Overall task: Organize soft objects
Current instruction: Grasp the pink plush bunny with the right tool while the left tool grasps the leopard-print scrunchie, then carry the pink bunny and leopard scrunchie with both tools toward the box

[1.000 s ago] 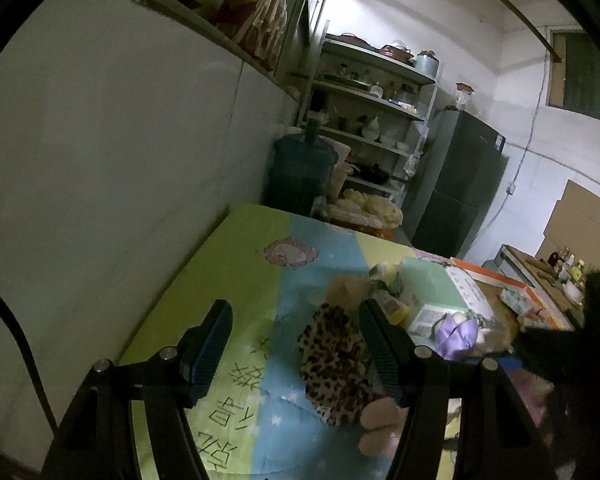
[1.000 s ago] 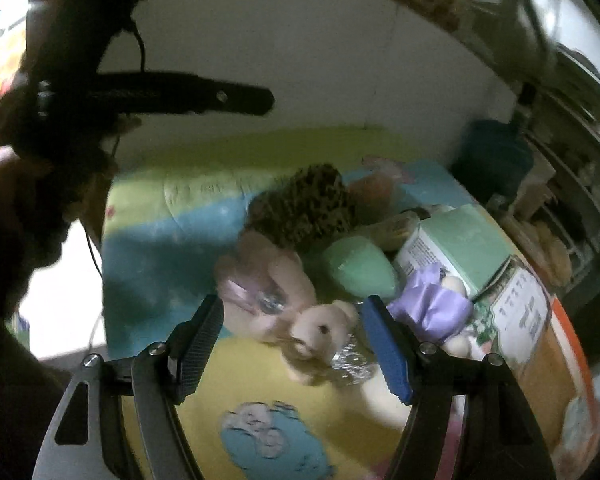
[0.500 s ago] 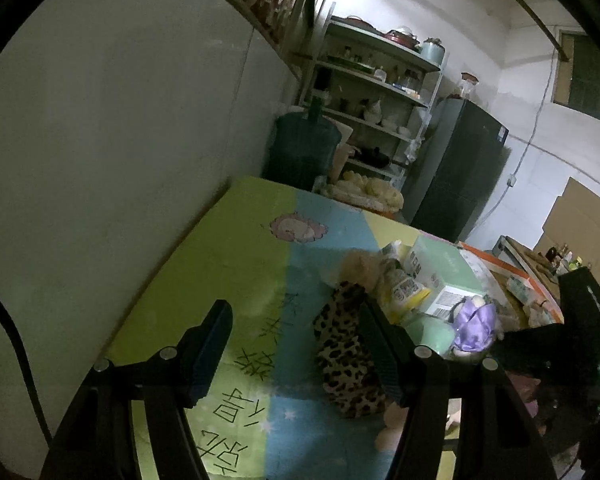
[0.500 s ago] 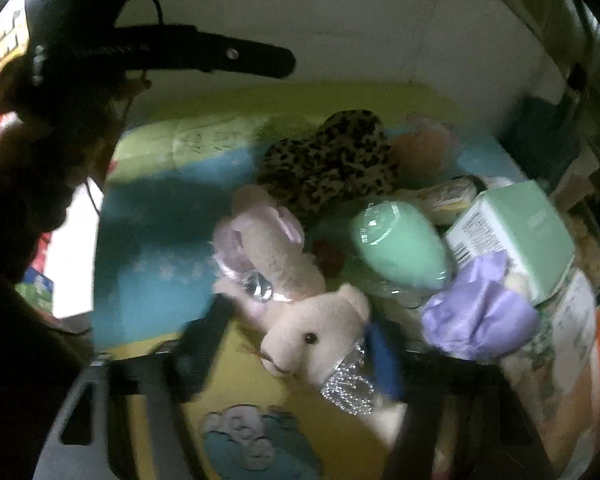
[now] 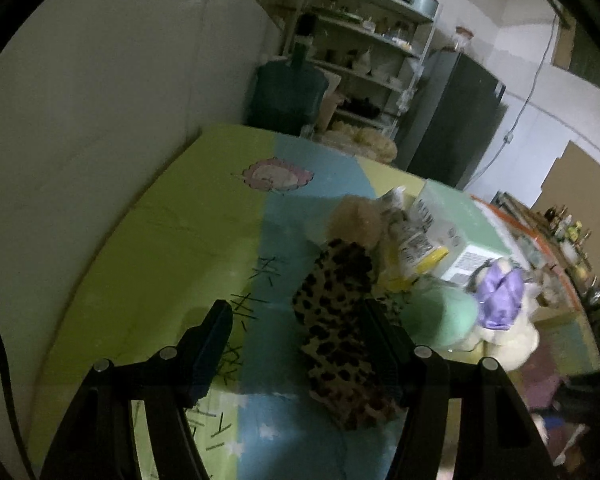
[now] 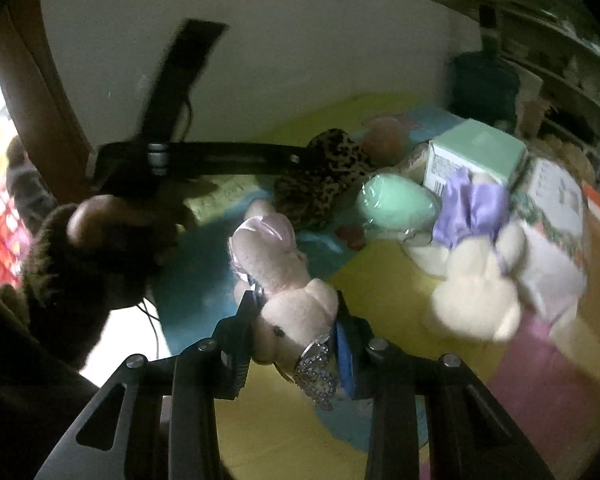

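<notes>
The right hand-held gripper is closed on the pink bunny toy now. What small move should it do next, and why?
Probably lift it a little, straight up. The right hand-held gripper is shut on the pink bunny toy, which lies close to the leopard-print toy and the mint-green egg-shaped toy. A short rise should free it without dragging the neighbours across the mat. The left hand-held gripper is open and holds nothing.

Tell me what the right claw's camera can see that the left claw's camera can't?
Only the right view shows the right claw squeezing the pink bunny, plus the person's hand. Only the left view shows the open left claw, the fridge and the shelves. Both show the leopard toy, the green egg and the purple-bowed plush.
</notes>
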`<state>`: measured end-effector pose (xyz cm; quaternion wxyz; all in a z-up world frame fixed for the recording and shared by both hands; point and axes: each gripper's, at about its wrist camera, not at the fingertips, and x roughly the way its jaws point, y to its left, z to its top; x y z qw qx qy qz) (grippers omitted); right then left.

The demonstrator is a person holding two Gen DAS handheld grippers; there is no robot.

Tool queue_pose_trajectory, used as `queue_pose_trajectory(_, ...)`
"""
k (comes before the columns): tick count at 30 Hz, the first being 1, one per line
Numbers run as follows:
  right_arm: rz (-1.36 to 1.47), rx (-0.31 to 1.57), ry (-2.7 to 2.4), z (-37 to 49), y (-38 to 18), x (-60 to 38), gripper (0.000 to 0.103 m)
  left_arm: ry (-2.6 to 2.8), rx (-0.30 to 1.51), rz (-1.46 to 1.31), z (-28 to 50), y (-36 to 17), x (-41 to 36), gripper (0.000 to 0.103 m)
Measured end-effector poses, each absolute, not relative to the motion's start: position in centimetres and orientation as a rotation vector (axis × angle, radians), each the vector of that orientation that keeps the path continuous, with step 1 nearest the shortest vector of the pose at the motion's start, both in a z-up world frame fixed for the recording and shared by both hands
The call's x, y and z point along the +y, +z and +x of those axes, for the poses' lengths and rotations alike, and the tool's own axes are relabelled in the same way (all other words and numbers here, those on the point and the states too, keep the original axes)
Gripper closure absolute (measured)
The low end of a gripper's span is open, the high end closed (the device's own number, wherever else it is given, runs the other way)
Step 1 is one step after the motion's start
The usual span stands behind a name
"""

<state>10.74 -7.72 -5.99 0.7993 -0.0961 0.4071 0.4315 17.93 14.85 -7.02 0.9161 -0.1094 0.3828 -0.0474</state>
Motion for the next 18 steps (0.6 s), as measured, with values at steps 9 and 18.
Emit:
queue_pose_trajectory(9, -0.067, 0.844, 0.874, 9.9, -5.8, -9.3, 0.067, -0.192, 0.825, -0.302, 18.6, -8.3, 14.7, 0.075)
queue_pose_trajectory(18, 0.003, 0.802, 0.835, 9.7, -5.4, -10.4, 0.067, -0.181, 0.728, -0.332, 17.4, -7.4, 15.0, 0.096)
